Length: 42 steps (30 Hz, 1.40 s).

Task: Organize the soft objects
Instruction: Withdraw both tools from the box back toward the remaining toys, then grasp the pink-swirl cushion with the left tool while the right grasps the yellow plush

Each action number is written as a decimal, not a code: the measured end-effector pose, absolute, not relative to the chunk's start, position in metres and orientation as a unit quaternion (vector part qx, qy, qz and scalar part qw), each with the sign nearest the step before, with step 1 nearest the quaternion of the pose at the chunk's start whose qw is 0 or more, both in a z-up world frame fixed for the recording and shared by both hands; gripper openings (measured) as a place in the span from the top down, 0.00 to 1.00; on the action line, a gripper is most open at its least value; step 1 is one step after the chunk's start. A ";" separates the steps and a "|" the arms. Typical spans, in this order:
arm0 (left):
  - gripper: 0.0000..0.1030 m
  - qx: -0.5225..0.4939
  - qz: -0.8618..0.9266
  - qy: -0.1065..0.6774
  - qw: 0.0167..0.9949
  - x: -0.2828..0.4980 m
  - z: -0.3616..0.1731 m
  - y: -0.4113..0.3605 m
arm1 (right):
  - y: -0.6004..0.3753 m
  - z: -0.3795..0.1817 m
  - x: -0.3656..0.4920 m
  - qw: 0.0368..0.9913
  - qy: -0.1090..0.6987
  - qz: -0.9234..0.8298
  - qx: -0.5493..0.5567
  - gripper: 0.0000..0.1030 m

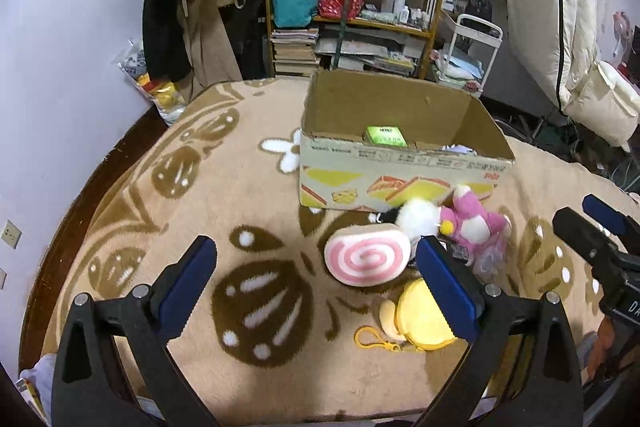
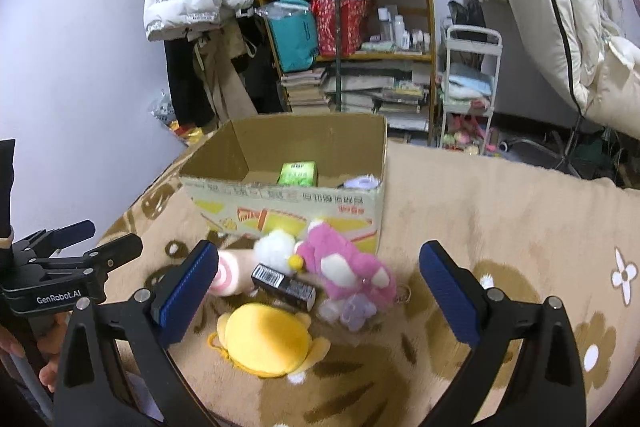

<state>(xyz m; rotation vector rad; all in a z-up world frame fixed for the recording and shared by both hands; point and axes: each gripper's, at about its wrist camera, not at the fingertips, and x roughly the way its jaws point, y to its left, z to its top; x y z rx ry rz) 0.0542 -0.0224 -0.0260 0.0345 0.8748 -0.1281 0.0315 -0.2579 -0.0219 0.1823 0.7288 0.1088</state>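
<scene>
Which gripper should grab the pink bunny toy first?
Probably the right gripper. The pink toy sits between its open fingers, just ahead. The left gripper, also open, points more at the swirl cushion, with the toy beyond its right finger.

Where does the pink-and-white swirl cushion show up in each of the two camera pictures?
Left wrist view: swirl cushion sits just right of centre, face-on.
Right wrist view: swirl cushion lies left of centre, partly hidden behind a claw finger.
Shared landmark: the cardboard box behind it.
</scene>
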 end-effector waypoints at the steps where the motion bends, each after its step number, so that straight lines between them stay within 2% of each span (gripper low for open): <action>1: 0.04 0.017 -0.063 0.427 0.902 0.056 -0.028 -0.023 | -0.257 -0.024 0.033 0.927 0.361 0.055 0.089 0.00; 22: 0.04 0.021 -0.109 0.488 0.866 0.106 -0.069 -0.040 | -0.228 -0.078 0.066 0.882 0.457 0.081 0.076 0.00; 42: 0.04 0.007 -0.137 0.586 0.799 0.138 -0.133 -0.068 | -0.186 -0.126 0.085 0.836 0.532 0.126 0.055 0.00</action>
